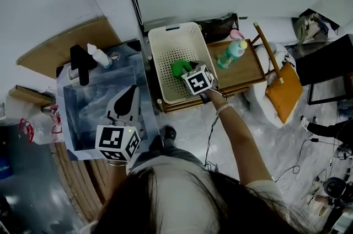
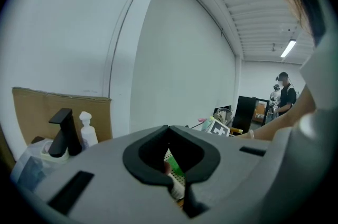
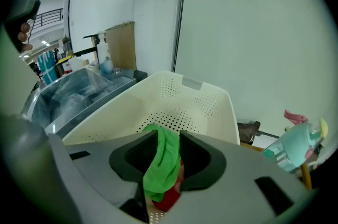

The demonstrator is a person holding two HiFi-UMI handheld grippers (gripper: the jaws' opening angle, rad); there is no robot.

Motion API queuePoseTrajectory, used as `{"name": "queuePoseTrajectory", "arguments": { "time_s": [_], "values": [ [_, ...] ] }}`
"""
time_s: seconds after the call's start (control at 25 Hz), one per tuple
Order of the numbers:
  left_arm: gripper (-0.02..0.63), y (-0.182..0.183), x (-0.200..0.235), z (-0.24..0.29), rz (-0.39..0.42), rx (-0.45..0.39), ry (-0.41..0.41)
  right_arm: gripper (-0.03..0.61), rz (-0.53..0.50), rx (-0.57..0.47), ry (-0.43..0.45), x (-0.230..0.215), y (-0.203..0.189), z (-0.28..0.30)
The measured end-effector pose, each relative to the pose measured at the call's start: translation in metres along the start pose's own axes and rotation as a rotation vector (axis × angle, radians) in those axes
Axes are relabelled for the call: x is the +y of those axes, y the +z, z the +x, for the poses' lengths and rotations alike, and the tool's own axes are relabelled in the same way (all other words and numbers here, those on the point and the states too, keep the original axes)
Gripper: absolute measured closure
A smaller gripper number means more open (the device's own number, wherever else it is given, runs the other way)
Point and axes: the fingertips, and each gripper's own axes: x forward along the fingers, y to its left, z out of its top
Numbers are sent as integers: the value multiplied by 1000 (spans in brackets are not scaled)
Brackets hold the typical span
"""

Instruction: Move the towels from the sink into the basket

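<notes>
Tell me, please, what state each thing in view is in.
Right hand-held gripper, jaws apart, green towel between them.
Green towel, bunched, hanging over the basket's inside.
Basket, upright on the wooden table, open-topped.
Left hand-held gripper, shut, empty.
Green bottle, upright on the wooden table.
Soap bottle, upright beside the sink.
</notes>
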Motion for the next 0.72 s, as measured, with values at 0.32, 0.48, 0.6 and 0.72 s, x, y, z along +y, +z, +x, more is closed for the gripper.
{"name": "queuePoseTrajectory", "arguments": {
  "time_s": [0.32, 0.48, 0.6, 0.72],
  "values": [
    [606, 0, 1, -7, 7, -2, -4, 423, 71, -73, -15, -1, 6, -16],
    [606, 3, -2, -15, 17, -13, -11, 430, 114, -123, -22, 4, 10, -34],
    [606, 4, -8, -23, 26, -21, -25, 462, 123, -152, -43, 9, 13, -50],
    [606, 5, -16, -32, 34, -29, -45, 495, 121, -182, -64, 16, 15, -66]
  ]
}}
